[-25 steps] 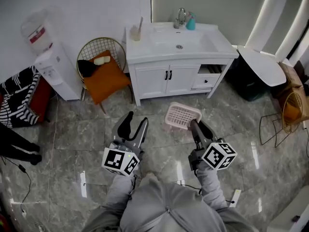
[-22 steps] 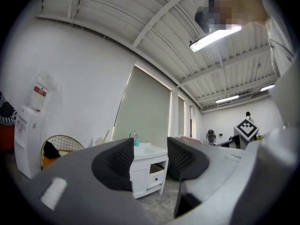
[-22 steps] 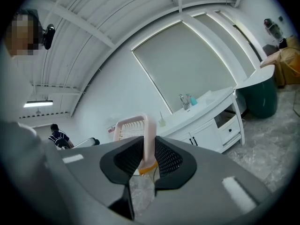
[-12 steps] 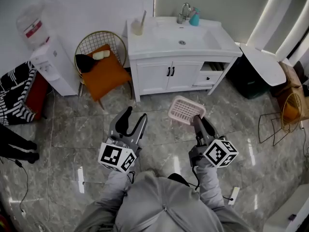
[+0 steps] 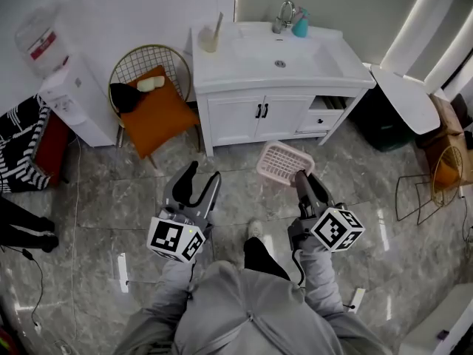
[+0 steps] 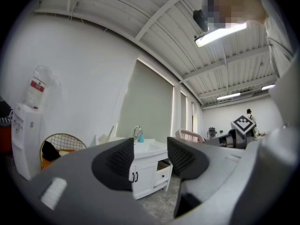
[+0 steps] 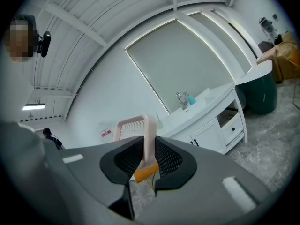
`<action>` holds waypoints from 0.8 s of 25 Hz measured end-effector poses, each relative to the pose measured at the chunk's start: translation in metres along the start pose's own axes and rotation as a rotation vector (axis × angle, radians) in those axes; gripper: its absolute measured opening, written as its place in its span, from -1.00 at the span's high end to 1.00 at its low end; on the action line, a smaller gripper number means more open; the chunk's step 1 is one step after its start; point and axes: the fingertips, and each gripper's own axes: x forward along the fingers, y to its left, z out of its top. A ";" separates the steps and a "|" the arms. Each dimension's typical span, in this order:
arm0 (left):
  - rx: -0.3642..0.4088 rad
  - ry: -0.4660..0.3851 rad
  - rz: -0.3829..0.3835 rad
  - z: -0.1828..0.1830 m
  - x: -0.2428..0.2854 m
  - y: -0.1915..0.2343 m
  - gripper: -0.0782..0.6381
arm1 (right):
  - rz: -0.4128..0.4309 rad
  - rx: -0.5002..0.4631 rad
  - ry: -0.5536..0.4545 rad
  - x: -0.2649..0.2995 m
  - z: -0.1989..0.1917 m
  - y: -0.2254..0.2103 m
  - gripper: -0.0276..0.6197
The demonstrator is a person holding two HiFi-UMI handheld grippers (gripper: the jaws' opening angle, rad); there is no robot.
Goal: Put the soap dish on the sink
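Carrying looks like the step in hand: the right gripper (image 5: 301,179) has its jaws closed on one edge of the pink slatted soap dish (image 5: 281,163), which hangs out in front of it above the grey tiled floor (image 5: 111,198), well short of the sink (image 5: 277,56). In the right gripper view the dish rim (image 7: 149,135) stands upright, pinched between the two black pads (image 7: 125,159), with a small orange bit (image 7: 144,172) at the bottom of the grip that I cannot identify. The left gripper (image 5: 203,174) is held level with it, its jaws apart and nothing between them; its own view shows only the distant cabinet through the gap. Between the grippers, a dark trouser leg and pale shoe (image 5: 255,231) point forward. Ahead stands the white cabinet (image 5: 259,117) under the sink, one small drawer (image 5: 324,108) on its right pulled open. On the sink top a cup with a stick in it (image 5: 209,44) sits at the left corner, and a tap (image 5: 281,15) and a teal bottle (image 5: 299,26) stand at the back. The next move likely calls for closing in, lifting the dish over the front edge and setting it flat on a bare stretch beside the basin, away from the cup and bottle. A wire chair with an orange cushion (image 5: 151,102) stands left of the cabinet and a white oval table (image 5: 403,98) right; the path straight ahead looks free.
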 end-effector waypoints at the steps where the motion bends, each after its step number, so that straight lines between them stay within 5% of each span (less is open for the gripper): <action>1: -0.001 0.000 0.007 -0.001 0.008 0.004 0.11 | 0.001 -0.001 0.004 0.009 0.003 -0.004 0.68; 20: 0.017 -0.023 0.152 0.001 0.180 0.054 0.11 | 0.117 -0.011 0.096 0.178 0.083 -0.097 0.68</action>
